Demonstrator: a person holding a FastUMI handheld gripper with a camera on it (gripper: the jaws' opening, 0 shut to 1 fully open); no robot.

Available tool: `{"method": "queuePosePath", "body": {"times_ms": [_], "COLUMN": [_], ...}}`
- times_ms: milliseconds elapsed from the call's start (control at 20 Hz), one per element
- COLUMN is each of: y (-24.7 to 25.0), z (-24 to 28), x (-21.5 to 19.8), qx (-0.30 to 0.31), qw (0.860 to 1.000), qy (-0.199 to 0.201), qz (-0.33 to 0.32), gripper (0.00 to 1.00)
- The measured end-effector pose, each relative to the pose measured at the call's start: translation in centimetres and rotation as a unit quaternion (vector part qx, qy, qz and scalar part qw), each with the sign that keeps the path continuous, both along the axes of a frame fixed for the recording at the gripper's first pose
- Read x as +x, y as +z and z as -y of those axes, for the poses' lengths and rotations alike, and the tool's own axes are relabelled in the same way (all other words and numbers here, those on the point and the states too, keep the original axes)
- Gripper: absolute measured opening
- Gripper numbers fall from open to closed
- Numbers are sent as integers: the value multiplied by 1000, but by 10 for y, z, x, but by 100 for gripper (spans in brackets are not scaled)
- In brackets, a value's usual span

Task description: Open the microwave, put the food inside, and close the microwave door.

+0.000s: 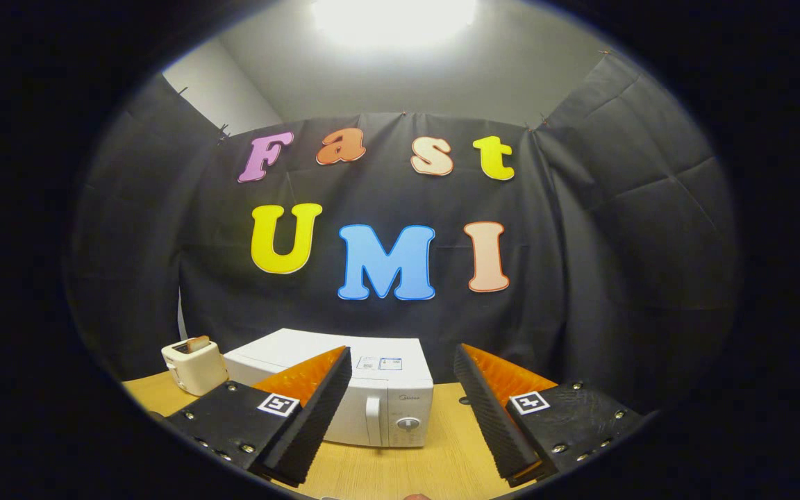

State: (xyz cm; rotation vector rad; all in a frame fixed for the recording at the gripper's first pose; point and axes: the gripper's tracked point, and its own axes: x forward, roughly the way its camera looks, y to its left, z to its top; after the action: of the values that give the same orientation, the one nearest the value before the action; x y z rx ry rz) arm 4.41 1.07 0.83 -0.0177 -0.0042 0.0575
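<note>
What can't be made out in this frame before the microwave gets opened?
- Microwave door front: its near side sits behind one finger of the open gripper, in the gripper view.
- Its dial markings: too small.
- Item in the toaster slot: too small to identify.
- Table: near part cut off behind the fingers.

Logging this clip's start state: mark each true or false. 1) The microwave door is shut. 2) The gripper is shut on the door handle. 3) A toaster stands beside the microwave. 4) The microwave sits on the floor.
1) True: the microwave door is closed.
2) False: the gripper is open, short of the handle.
3) True: the toaster has a slice in it.
4) False: it sits on the wooden table.
</note>
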Motion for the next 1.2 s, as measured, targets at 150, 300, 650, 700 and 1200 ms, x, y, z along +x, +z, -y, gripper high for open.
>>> {"method": "queuePosePath", "body": {"times_ms": [150, 300, 650, 700, 1200], "y": [-4, -12, -40, -46, -121], "z": [-3, -7, -19, -21, -41], "x": [13, 29, 61, 66, 104], "qx": [13, 7, -1, -6, -41], "qw": [1000, 1000, 998, 998, 992], "qy": [8, 14, 33, 34, 39], "qz": [-7, -16, -47, -52, -110], "gripper": [95, 95, 95, 95, 95]}}
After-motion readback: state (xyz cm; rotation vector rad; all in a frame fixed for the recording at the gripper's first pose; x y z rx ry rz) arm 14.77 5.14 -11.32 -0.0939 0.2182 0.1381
